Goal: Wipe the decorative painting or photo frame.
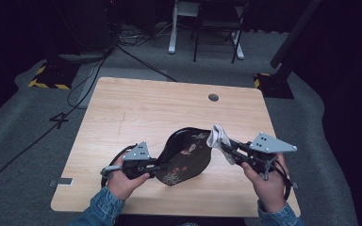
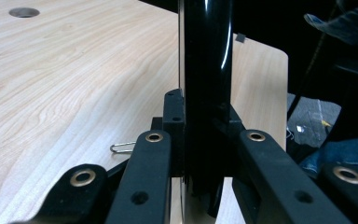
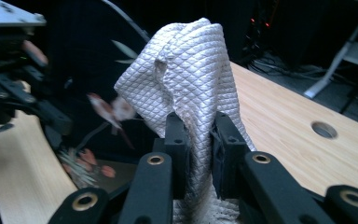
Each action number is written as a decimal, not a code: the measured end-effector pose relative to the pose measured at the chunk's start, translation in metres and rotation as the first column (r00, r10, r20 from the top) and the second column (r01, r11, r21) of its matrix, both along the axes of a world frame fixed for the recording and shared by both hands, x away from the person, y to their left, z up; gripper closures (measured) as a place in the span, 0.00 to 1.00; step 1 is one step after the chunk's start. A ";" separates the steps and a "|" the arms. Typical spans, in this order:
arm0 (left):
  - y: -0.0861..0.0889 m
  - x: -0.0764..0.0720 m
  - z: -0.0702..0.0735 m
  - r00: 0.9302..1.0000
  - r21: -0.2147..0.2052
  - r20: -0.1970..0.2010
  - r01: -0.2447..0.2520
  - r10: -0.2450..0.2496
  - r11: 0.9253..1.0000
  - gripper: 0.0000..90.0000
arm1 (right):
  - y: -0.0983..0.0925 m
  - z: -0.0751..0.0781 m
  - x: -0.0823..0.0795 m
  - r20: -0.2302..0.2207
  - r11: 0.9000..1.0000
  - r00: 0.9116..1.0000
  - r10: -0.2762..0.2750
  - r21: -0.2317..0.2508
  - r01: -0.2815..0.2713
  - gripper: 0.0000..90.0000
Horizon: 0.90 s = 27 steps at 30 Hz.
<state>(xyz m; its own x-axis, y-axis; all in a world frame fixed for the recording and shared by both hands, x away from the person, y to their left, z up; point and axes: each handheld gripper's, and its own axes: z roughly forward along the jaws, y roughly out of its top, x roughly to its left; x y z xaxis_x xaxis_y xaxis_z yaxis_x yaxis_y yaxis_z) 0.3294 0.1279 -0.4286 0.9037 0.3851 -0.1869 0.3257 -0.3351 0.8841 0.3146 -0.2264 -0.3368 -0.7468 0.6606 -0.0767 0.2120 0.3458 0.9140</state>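
A black lacquered tray [image 1: 185, 157] with painted flowers and a bird is tilted up on edge above the table's front middle. My left gripper [image 1: 159, 168] is shut on its near left rim; in the left gripper view the tray's glossy edge [image 2: 205, 70] stands upright between the jaws of the left gripper [image 2: 204, 126]. My right gripper [image 1: 230, 150] is shut on a white quilted cloth [image 1: 217, 137], whose bunched end touches the tray's upper right rim. In the right gripper view the cloth [image 3: 186, 79] rises from the right gripper [image 3: 199, 135] in front of the tray's painted face [image 3: 98, 107].
The light wood table [image 1: 136, 108] has a round cable hole [image 1: 213, 97] near its far edge. A small wire clip [image 2: 122, 147] lies on the wood near my left gripper. Cables, a chair and stand bases sit on the carpet beyond the table.
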 end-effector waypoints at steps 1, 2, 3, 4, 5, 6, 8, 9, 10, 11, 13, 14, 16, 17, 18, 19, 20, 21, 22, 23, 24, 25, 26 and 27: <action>0.000 0.000 0.000 1.000 0.001 -0.001 0.001 -0.001 1.000 0.89 | 0.004 0.000 0.000 0.007 1.000 1.000 0.009 -0.001 -0.009 0.88; 0.000 0.000 0.000 1.000 0.001 -0.005 -0.001 0.001 1.000 0.89 | 0.008 0.001 0.000 0.011 1.000 1.000 0.015 -0.001 -0.015 0.88; 0.000 0.000 0.000 1.000 0.003 -0.005 0.000 0.000 1.000 0.89 | 0.012 0.001 0.000 0.012 1.000 1.000 0.022 0.000 -0.022 0.88; 0.000 0.000 0.001 1.000 0.005 -0.004 0.002 -0.002 1.000 0.89 | 0.018 0.002 0.000 0.017 0.999 0.999 0.034 0.002 -0.034 0.88; 0.000 0.000 0.001 1.000 0.004 -0.006 0.001 -0.001 1.000 0.89 | 0.022 0.002 0.000 0.020 0.999 0.999 0.041 0.002 -0.041 0.88; 0.000 0.000 0.000 1.000 0.003 -0.006 0.001 0.000 1.000 0.89 | 0.029 0.003 0.000 0.030 0.998 0.998 0.056 -0.001 -0.056 0.88; 0.000 0.001 0.001 1.000 0.004 -0.008 0.002 -0.002 1.000 0.89 | 0.041 0.004 0.000 0.043 0.997 0.996 0.080 -0.016 -0.079 0.88; 0.000 0.001 0.001 1.000 0.003 -0.010 0.003 -0.003 1.000 0.89 | 0.047 0.005 0.000 0.048 0.996 0.995 0.087 -0.028 -0.086 0.88; 0.000 0.001 0.000 1.000 0.002 -0.010 0.003 -0.003 1.000 0.89 | 0.053 0.006 0.001 0.053 0.995 0.994 0.096 -0.042 -0.094 0.88; 0.000 0.001 0.000 1.000 0.003 -0.010 0.003 -0.003 1.000 0.89 | 0.058 0.006 0.002 0.052 0.994 0.993 0.104 -0.051 -0.101 0.88; 0.000 0.001 0.000 1.000 0.002 -0.011 0.005 -0.005 1.000 0.89 | 0.065 0.006 0.003 0.048 0.992 0.992 0.115 -0.058 -0.112 0.88; 0.001 0.001 0.000 1.000 0.004 -0.012 0.005 -0.005 1.000 0.89 | 0.068 0.006 0.004 0.045 0.992 0.992 0.117 -0.061 -0.114 0.88; 0.001 0.001 0.000 1.000 0.003 -0.013 0.004 -0.004 1.000 0.89 | 0.073 0.006 0.006 0.042 0.990 0.991 0.126 -0.066 -0.123 0.88; 0.000 0.001 0.001 1.000 0.006 -0.010 0.004 -0.004 1.000 0.89 | 0.074 0.006 0.006 0.042 0.989 0.991 0.131 -0.068 -0.128 0.88; 0.000 0.001 0.001 1.000 0.008 -0.011 0.003 -0.002 1.000 0.89 | 0.076 0.006 0.006 0.040 0.989 0.990 0.135 -0.069 -0.132 0.88; -0.001 0.001 0.001 1.000 0.009 -0.011 0.003 -0.003 1.000 0.89 | 0.078 0.006 0.005 0.039 0.988 0.990 0.139 -0.069 -0.136 0.88; -0.001 0.001 0.001 1.000 0.015 -0.004 0.006 -0.006 1.000 0.89 | 0.079 0.006 0.005 0.037 0.987 0.989 0.145 -0.069 -0.142 0.89; -0.001 0.001 0.002 1.000 0.019 -0.002 0.007 -0.007 1.000 0.89 | 0.081 0.006 0.004 0.036 0.987 0.988 0.149 -0.072 -0.146 0.88; -0.002 0.001 0.002 1.000 0.018 -0.002 0.006 -0.005 1.000 0.89 | 0.082 0.006 0.004 0.036 0.986 0.987 0.154 -0.073 -0.151 0.88; -0.002 0.001 0.002 1.000 0.019 -0.003 0.005 -0.005 1.000 0.89 | 0.084 0.006 0.003 0.037 0.985 0.987 0.159 -0.076 -0.156 0.88; -0.002 0.001 0.002 1.000 0.018 -0.005 0.005 -0.005 1.000 0.89 | 0.086 0.006 0.003 0.036 0.984 0.986 0.164 -0.077 -0.161 0.88; -0.002 0.001 0.002 1.000 0.018 -0.005 0.004 -0.003 1.000 0.89 | 0.088 0.006 0.002 0.037 0.983 0.985 0.169 -0.079 -0.166 0.88; -0.002 0.000 0.002 1.000 0.019 -0.006 0.001 -0.001 1.000 0.89 | 0.090 0.006 0.002 0.035 0.982 0.984 0.175 -0.082 -0.171 0.89; -0.002 0.000 0.002 1.000 0.020 -0.005 0.001 -0.001 1.000 0.89 | 0.092 0.006 0.002 0.033 0.981 0.983 0.178 -0.081 -0.175 0.88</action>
